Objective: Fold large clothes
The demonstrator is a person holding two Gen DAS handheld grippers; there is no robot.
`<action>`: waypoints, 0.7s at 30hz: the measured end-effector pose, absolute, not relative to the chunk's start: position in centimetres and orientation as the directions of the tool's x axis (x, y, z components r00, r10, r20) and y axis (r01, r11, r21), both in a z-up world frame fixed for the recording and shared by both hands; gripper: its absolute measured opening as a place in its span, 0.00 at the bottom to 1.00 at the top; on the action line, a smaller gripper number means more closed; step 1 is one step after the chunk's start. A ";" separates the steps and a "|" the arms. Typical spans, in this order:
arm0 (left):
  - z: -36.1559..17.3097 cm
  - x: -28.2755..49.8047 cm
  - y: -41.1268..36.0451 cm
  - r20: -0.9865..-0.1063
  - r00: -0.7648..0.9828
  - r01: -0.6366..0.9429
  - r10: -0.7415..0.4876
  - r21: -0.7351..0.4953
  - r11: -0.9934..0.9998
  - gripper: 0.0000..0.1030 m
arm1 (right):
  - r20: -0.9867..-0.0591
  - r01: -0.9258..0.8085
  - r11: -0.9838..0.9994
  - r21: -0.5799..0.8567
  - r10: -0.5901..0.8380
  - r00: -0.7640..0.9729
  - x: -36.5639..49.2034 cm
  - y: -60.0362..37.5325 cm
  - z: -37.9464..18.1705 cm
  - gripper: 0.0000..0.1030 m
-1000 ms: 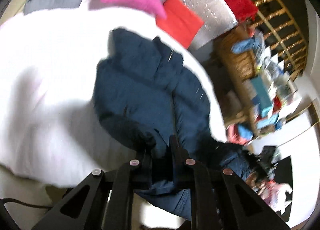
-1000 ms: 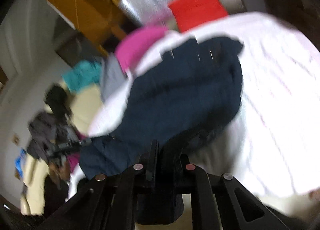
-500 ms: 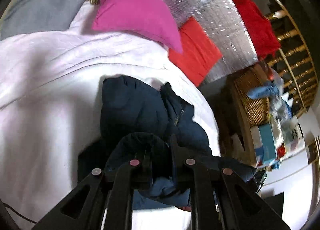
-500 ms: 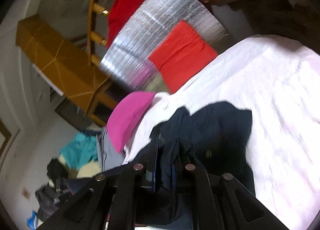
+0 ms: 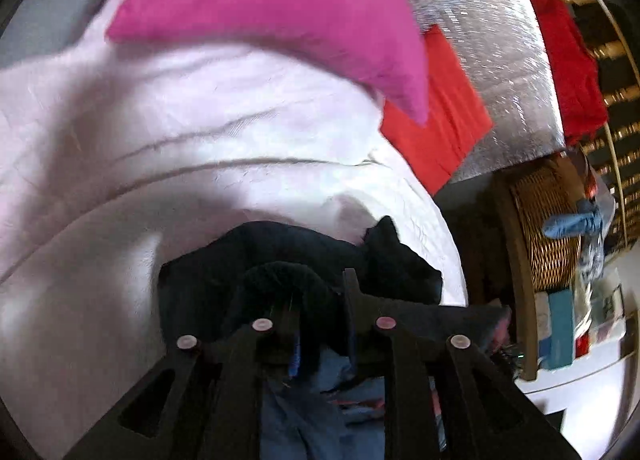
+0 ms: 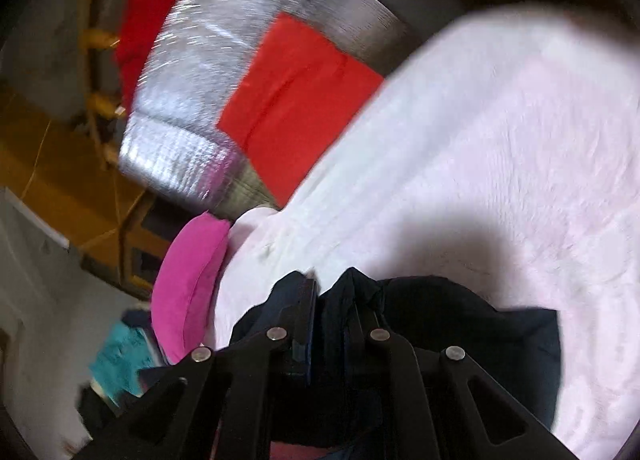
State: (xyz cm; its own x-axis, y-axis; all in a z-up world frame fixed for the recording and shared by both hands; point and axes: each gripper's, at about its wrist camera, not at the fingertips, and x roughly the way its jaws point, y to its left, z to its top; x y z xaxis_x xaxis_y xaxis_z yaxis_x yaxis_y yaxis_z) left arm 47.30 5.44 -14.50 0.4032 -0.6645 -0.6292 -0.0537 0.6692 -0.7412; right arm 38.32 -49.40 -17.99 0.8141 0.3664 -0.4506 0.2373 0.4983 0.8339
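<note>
navy garment [image 5: 280,260] between left claw [image 5: 320,292] fingers

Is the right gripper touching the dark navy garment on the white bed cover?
Touching. The right wrist view shows the right gripper closed on a fold of the dark navy garment, fabric pinched between its fingers.

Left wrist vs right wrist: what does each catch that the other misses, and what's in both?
Left wrist only: wicker basket with a blue cloth, and boxes on a shelf beside the bed. Right wrist only: yellow wooden frame and a teal cloth on the floor. Both: dark jacket pinched in each set of tongs, left and right, white bedsheet, pink pillow, red cloth, silver mat.
</note>
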 end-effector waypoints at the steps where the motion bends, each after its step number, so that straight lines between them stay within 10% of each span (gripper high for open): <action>1: -15.4 47.8 5.7 -0.616 0.390 -0.082 -0.684 -0.763 0.641 0.24 | -0.442 0.248 0.452 0.857 0.396 0.805 39.0 -50.0 -19.0 0.14; 5: -16.0 48.0 7.9 -0.459 0.430 -0.131 -0.777 -0.884 0.450 0.37 | -0.322 0.200 0.290 0.936 0.474 0.820 39.7 -51.7 -20.5 0.25; 7: -14.8 47.3 9.0 -0.346 0.491 -0.088 -0.799 -0.933 0.350 0.77 | -0.242 0.139 0.246 0.959 0.460 0.854 38.8 -52.4 -19.9 0.52; 9: -12.4 45.8 10.5 -0.299 0.622 -0.032 -0.724 -0.933 0.358 0.92 | -0.185 0.083 0.277 0.957 0.364 0.913 36.6 -53.0 -18.0 0.92; 14: -9.1 41.1 12.3 -0.228 0.711 0.016 -0.665 -0.940 0.340 0.93 | -0.184 0.027 0.382 0.924 0.380 0.907 31.9 -52.2 -14.5 0.92; 21: -9.2 31.1 8.4 -0.468 0.665 -0.054 -0.582 -0.808 0.587 0.93 | -0.241 0.037 0.446 0.894 0.409 0.880 24.3 -48.3 -13.3 0.92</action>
State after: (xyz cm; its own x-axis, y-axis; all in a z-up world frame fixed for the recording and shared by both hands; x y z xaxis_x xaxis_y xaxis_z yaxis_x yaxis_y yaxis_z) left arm 31.08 8.37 -9.23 0.6647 -0.5823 -0.4680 -0.0542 0.5872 -0.8076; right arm 24.27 -48.32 -13.28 0.8800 0.4094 -0.2407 0.0369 0.4464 0.8941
